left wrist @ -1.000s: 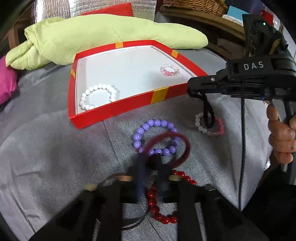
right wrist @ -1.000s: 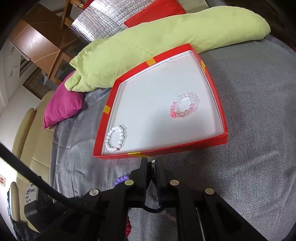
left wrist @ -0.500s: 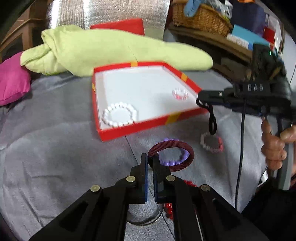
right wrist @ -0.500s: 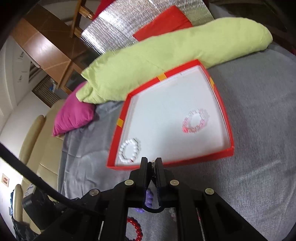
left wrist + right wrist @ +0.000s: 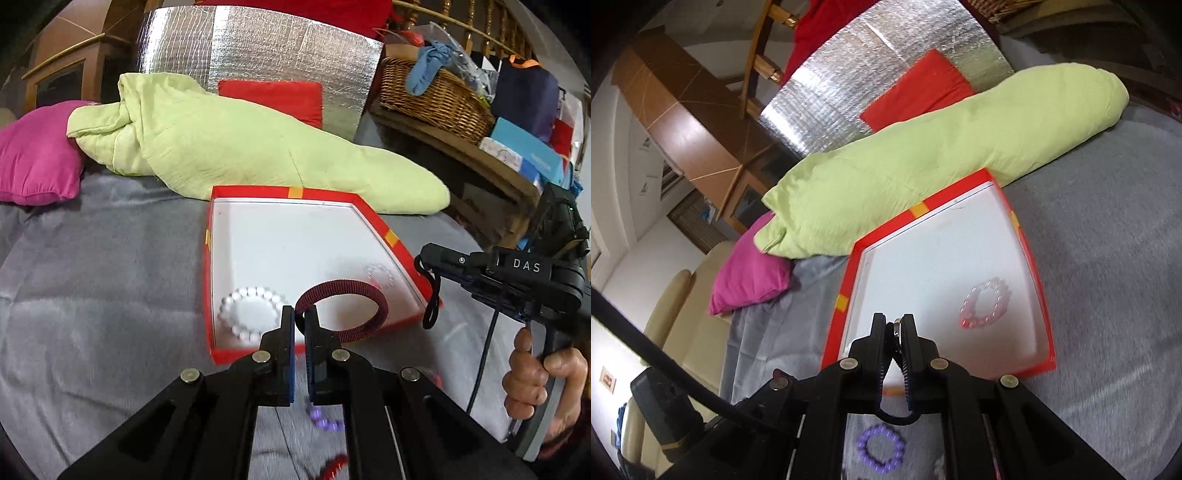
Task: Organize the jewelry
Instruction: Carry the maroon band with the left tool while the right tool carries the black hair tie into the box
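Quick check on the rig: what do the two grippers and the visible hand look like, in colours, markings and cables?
Both are matte black. The left gripper has blue pads on its fingers and silver round bolts on the linkage. The right gripper has the same bolts; seen from the left view, its body reads "DAS" in white, a thin black cable hangs under it, and a bare hand grips the grey handle.

Bracelets in red tray [image 5: 406,254]: 2, white bead bracelet [image 5: 253,312] and pink bead bracelet [image 5: 985,304]. Held: 1 maroon bangle [image 5: 345,310], 1 black loop [image 5: 430,299]. On cloth: 1 purple bracelet [image 5: 881,448], possibly more, blurred.
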`<control>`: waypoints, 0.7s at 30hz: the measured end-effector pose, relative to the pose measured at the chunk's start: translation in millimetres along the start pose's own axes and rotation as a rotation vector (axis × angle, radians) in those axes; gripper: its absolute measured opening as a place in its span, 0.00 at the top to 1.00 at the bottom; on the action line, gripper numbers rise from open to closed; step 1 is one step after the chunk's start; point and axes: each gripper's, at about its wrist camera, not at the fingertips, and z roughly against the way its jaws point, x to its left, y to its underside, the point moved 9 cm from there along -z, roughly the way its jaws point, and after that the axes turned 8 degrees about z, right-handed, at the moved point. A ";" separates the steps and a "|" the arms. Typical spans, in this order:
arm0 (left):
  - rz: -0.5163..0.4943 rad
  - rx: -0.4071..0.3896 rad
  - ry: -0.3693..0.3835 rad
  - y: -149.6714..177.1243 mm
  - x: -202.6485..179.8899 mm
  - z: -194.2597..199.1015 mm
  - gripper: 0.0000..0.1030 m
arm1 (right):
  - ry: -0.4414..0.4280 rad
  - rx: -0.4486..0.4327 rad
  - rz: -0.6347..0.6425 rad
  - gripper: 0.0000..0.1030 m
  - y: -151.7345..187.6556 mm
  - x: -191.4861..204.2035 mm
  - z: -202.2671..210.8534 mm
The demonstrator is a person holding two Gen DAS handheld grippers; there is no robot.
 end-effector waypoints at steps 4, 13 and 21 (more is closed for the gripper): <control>0.014 0.012 -0.007 -10.3 2.5 -16.2 0.95 | 0.019 -0.004 -0.013 0.91 -11.2 -7.0 -16.0; 0.009 0.081 -0.022 -20.5 -8.8 -65.5 0.95 | 0.072 0.011 -0.017 0.91 -30.2 -16.7 -67.0; -0.020 0.151 -0.080 -21.9 -12.3 -101.2 0.95 | 0.145 -0.001 -0.048 0.91 -49.7 -43.2 -90.5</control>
